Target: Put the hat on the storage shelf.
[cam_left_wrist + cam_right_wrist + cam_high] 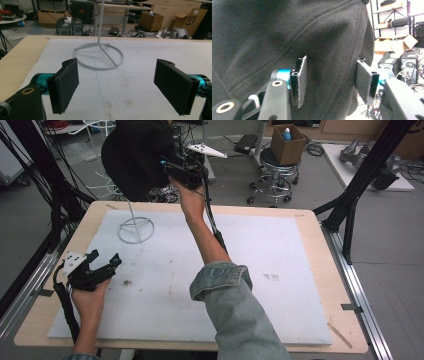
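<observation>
A bulky black cloth [135, 155] hangs on top of a white wire stand [136, 230] at the table's far left. My right gripper [166, 166] is raised at the cloth's right side. In the right gripper view that gripper [332, 80] is open, and the black cloth [287, 30] lies close in front of and between its jaws. My left gripper [105, 257] rests low at the near left, open with nothing in it. In the left gripper view it [116, 85] faces the stand's ring and post [100, 25] across the mat.
A white mat [280, 250] covers most of the wooden table [320, 270]. Black frame struts [360, 180] rise at the far right and left edges. Beyond the table stand a stool with a cardboard box [287, 145] and floor clutter.
</observation>
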A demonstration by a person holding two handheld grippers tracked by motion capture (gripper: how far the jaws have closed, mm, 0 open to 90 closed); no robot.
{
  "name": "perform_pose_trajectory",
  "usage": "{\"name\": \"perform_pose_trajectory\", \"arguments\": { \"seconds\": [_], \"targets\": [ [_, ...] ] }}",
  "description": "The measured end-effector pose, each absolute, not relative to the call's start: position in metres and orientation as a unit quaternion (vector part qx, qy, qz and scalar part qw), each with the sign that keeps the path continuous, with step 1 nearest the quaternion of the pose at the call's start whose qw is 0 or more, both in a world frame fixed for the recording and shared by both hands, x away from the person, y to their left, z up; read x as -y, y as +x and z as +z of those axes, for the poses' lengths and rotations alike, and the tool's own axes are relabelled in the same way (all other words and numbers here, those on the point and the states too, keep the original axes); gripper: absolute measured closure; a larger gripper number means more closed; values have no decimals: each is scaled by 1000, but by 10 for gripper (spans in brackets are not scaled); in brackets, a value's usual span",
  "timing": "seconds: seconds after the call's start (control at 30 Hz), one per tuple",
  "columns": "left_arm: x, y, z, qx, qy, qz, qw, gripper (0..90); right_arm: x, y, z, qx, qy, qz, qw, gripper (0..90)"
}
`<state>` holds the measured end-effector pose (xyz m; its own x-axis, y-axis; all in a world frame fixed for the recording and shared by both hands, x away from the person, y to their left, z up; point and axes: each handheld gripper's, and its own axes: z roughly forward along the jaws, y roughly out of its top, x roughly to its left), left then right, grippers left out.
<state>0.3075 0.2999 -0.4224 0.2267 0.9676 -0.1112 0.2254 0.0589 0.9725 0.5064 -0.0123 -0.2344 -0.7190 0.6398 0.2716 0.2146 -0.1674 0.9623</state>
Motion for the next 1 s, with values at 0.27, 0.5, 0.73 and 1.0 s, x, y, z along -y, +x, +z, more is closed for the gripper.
{"name": "perform_pose_trajectory", "arguments": {
  "seconds": [0.27,0.5,0.73,1.0],
  "targets": [
    [-300,307,-422,-509,586,357,520,202,15,506,-236,-623,343,685,158,452],
    [-300,307,-422,-508,586,357,520,201,16,505,-235,-623,341,686,160,450],
    [-300,307,-422,-509,585,359,520,201,22,501,-233,-626,338,680,178,419],
    [-300,307,-423,-508,588,358,517,201,50,492,-231,-618,361,662,223,289]
  ]
}}
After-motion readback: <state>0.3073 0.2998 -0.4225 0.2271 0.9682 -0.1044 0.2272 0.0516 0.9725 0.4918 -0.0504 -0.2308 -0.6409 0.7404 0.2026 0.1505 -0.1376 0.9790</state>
